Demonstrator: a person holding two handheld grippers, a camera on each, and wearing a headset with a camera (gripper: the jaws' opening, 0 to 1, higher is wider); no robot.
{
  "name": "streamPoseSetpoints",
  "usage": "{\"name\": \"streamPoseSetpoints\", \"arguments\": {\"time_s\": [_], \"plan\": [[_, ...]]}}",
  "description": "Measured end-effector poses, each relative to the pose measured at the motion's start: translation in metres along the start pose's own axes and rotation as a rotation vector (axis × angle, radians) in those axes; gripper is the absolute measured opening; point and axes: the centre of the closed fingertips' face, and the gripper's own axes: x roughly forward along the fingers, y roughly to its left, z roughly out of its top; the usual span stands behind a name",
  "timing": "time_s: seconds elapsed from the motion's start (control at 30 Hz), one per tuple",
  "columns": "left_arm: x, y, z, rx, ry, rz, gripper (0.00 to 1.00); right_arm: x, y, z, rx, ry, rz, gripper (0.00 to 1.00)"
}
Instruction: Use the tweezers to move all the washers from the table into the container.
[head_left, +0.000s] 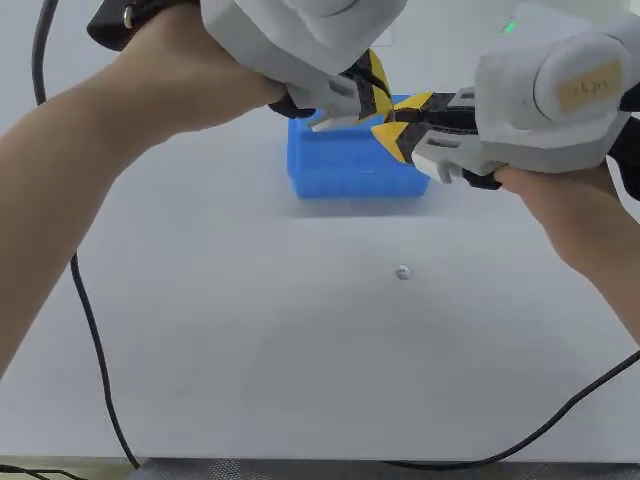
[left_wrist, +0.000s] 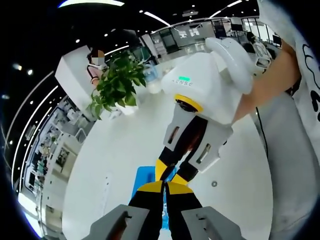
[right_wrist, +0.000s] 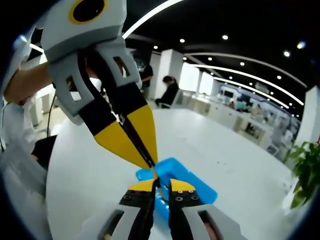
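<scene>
Both grippers hover tip to tip over the blue container (head_left: 350, 165). My left gripper (head_left: 380, 95) comes in from the upper left. Its yellow jaws are pressed together on a thin dark strip that looks like the tweezers (right_wrist: 136, 142); the strip's point reaches toward my right gripper (right_wrist: 162, 184). The right gripper's jaws stand a narrow slit apart around that point, and I cannot make out whether they press it. One small silver washer (head_left: 402, 272) lies on the white table in front of the container, also visible in the left gripper view as the washer (left_wrist: 214, 184).
Black cables (head_left: 90, 330) trail along the table's left side and cross its front right corner. The table's front edge (head_left: 300, 465) is close below. A potted plant (left_wrist: 117, 85) stands far behind the table, with people seated in the distance.
</scene>
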Motion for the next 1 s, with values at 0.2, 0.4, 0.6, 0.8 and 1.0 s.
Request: {"name": "streamPoseSetpoints", "arguments": {"time_s": [0.2,0.4,0.6,0.8,1.0], "plan": [[-0.011,-0.016,0.008,0.04,0.006,-0.006,0.0,-0.013,0.016,0.002,0.047,-0.004,0.016,0.07],[-0.015,-0.03,0.005,0.05,0.026,-0.03,0.0,-0.024,0.03,-0.004,0.063,0.005,0.035,0.07],[-0.012,-0.049,0.002,0.074,0.044,-0.087,0.0,-0.034,0.045,-0.013,-0.025,0.045,0.067,0.04],[-0.009,-0.063,0.0,0.114,0.058,-0.142,0.0,-0.037,0.056,-0.026,-0.161,0.106,0.111,0.04],[-0.005,-0.073,-0.003,0.152,0.071,-0.208,0.0,-0.037,0.064,-0.036,-0.199,0.13,0.174,0.03]]}}
